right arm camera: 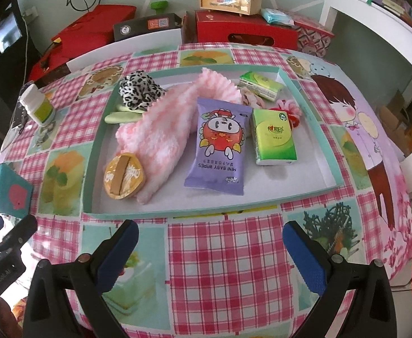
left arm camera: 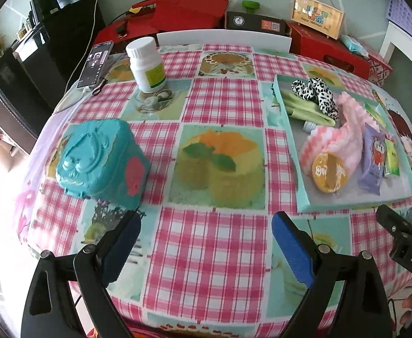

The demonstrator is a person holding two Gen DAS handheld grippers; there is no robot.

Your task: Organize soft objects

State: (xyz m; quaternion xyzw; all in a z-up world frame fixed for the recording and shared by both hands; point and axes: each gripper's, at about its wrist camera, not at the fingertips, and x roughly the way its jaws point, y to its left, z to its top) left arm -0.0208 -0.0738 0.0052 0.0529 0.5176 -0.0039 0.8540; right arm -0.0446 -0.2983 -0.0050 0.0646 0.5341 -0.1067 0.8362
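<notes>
Your left gripper (left arm camera: 206,242) hangs over the pink checked tablecloth (left arm camera: 211,253) with its blue-padded jaws spread wide and nothing between them. Ahead and to its left stands the embossed teal plastic box with a pink flower patch (left arm camera: 101,160); farther ahead on that side is the white plastic pill bottle with a green label (left arm camera: 147,64).

Your right gripper (right arm camera: 210,248) is likewise spread wide and empty, just short of the near wall of the shallow teal-rimmed cardboard tray (right arm camera: 177,211). All the soft items lie inside that tray, directly ahead of these jaws. From left to right:
- a round yellow foil packet (right arm camera: 122,178), resting against the fluffy pink-and-white knitted sock (right arm camera: 160,129);
- behind them, a black-and-white leopard-print scrunchie (right arm camera: 139,90) over a pale green fabric piece (right arm camera: 118,117);
- a purple baby wipes pack (right arm camera: 220,146), straight ahead;
- a green tissue pack (right arm camera: 273,140), with a second green pack (right arm camera: 260,84) behind it;
- red and pink hair ties (right arm camera: 290,112), partly hidden.
</notes>
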